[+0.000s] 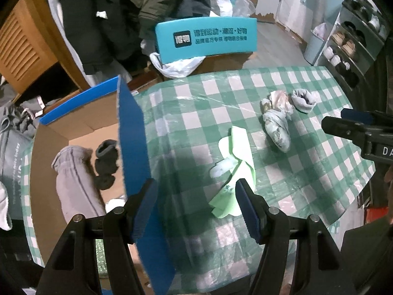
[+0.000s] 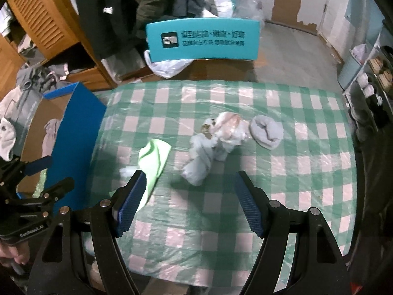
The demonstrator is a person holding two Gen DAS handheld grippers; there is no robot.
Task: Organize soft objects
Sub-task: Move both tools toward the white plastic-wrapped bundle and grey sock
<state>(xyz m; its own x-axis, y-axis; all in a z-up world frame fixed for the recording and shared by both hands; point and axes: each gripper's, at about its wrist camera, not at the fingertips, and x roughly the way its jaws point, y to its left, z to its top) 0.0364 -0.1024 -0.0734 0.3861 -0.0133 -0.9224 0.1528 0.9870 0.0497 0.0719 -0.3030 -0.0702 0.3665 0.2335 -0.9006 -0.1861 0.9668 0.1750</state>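
A light green sock (image 1: 237, 172) (image 2: 153, 158) lies on the checked tablecloth (image 1: 196, 123) (image 2: 282, 172), with a pale patterned sock bundle (image 1: 276, 123) (image 2: 208, 152) and a rolled grey sock (image 1: 303, 99) (image 2: 266, 131) further right. My left gripper (image 1: 196, 209) is open above the table, its left finger at the flap of the blue cardboard box (image 1: 132, 135) (image 2: 73, 132), the green sock just ahead. My right gripper (image 2: 188, 202) is open and empty, hovering just short of the patterned bundle; it also shows in the left wrist view (image 1: 343, 120). Inside the box lie a grey garment (image 1: 71, 179) and dark socks (image 1: 106, 164).
A teal chair back (image 1: 205, 39) (image 2: 202, 40) stands behind the table. Dark coats (image 1: 110, 12) hang at the back left by a wooden cabinet (image 1: 24, 49). A shoe rack (image 1: 348, 46) stands at the right. A plastic bag (image 1: 176, 66) lies on the chair seat.
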